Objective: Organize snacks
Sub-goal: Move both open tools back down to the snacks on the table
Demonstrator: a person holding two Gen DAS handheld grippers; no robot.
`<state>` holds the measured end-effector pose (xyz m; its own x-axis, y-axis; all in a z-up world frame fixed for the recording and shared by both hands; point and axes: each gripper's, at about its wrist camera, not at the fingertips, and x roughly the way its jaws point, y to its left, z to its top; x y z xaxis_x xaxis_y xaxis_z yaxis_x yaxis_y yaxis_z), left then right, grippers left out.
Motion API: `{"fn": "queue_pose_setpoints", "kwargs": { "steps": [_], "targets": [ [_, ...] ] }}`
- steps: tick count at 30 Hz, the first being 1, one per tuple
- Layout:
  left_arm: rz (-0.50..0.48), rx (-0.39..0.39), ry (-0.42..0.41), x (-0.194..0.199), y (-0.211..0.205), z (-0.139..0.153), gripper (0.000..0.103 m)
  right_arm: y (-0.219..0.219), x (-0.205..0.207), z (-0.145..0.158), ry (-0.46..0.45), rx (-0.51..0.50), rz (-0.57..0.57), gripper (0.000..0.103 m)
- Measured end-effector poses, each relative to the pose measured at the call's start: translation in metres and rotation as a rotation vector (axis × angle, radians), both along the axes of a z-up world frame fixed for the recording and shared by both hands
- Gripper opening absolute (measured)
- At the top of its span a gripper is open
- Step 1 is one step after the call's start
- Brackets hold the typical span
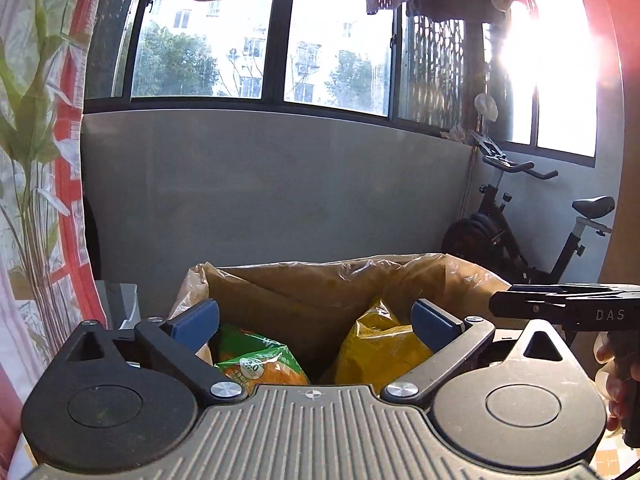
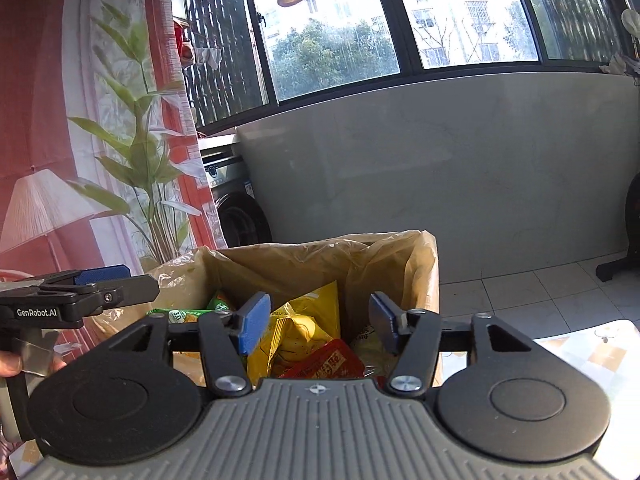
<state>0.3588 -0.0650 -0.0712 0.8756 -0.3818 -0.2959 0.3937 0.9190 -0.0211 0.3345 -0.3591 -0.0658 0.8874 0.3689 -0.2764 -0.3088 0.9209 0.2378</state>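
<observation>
Left wrist view: the left gripper (image 1: 316, 320) stands wide open and empty; the right gripper (image 2: 316, 322) is partly open, also empty. Just beyond both sits the lined box (image 2: 424, 280) holding a green packet (image 1: 256, 360), yellow packet (image 2: 304, 320) and red packet (image 2: 328, 362). Risk: a finger could snag the loose liner (image 1: 472, 276) and drag the box off the bench (image 2: 580, 352).

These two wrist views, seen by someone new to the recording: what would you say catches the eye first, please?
Probably the cardboard box lined with clear plastic, just ahead of both grippers, holding a yellow snack bag, a green-and-orange bag and a red packet. Both the left gripper and right gripper stand open and empty above it. Behind, bright windows over a grey wall, and an exercise bike to the right.
</observation>
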Motion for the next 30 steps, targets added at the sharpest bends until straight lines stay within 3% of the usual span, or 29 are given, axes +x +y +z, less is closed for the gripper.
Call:
{"fn": "queue_pose_setpoints", "kwargs": {
  "steps": [1, 3, 9, 17, 26, 30],
  "targets": [
    [-0.004, 0.005, 0.004, -0.004, 0.003, 0.002, 0.103, -0.001, -0.007, 0.000, -0.015, -0.001, 0.000, 0.076],
    [0.003, 0.007, 0.010, -0.008, 0.007, 0.002, 0.103, 0.000, -0.018, 0.002, -0.047, -0.006, -0.003, 0.085],
    [0.094, 0.087, -0.007, -0.038, 0.029, 0.003, 0.103, 0.006, -0.050, 0.000, -0.120, -0.041, -0.042, 0.103],
    [0.180, -0.009, 0.058, -0.067, 0.070, -0.015, 0.103, -0.002, -0.089, -0.030, -0.121, 0.011, -0.101, 0.103],
    [0.282, -0.081, 0.161, -0.082, 0.094, -0.056, 0.103, -0.006, -0.101, -0.083, -0.001, -0.119, -0.086, 0.100],
    [0.309, -0.095, 0.209, -0.086, 0.098, -0.070, 0.103, -0.009, -0.098, -0.119, 0.111, -0.198, -0.130, 0.088]
  ]
}}
